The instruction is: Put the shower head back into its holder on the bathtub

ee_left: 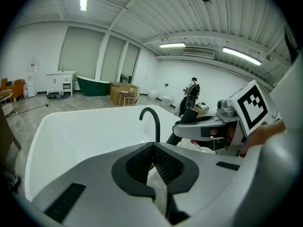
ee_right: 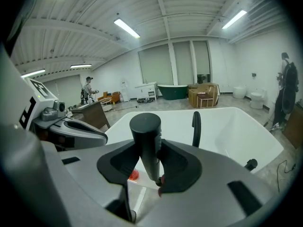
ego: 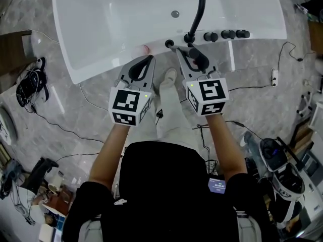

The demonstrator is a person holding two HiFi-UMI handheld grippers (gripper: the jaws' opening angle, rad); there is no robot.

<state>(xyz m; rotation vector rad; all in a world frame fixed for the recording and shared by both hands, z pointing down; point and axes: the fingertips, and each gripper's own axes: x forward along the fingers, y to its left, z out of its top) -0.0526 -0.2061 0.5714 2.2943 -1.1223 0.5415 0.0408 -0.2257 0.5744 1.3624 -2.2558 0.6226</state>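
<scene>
**A:** Which step is in hand?

**B:** The carry to the holder, as I judge it. The right gripper (ego: 186, 54) is clamped on the shower head (ego: 198, 59), with the black handle standing upright between its pads. It sits at the near rim of the bathtub (ego: 101, 73), just near of the base of the faucet (ego: 201, 6). It isn't seated in anything yet.

**A:** And the other claw?

**B:** The left gripper (ego: 149, 59) has its tips together and nothing between them. It hangs over the same rim, just left of the right one.

**A:** Where's the holder?

**B:** I take it to be the small black fitting (ego: 169, 43) on the rim, just left of the faucet base, though I can't tell for certain. The knobs (ego: 227, 34) stand in a row to the right of the faucet.

**A:** What does the next move call for?

**B:** Bring the handle's lower end over that fitting, keep it upright and ease it down until it seats, and only then let the jaws part. The faucet's arch is close on the right, so the approach wants to come in from the near-left.

**A:** Anything in the tub?

**B:** It looks dry and bare, with only the drain (ego: 175, 13) in its floor. The fitting looks unoccupied, and a small red thing (ego: 144, 48) lies on the rim to its left
</scene>
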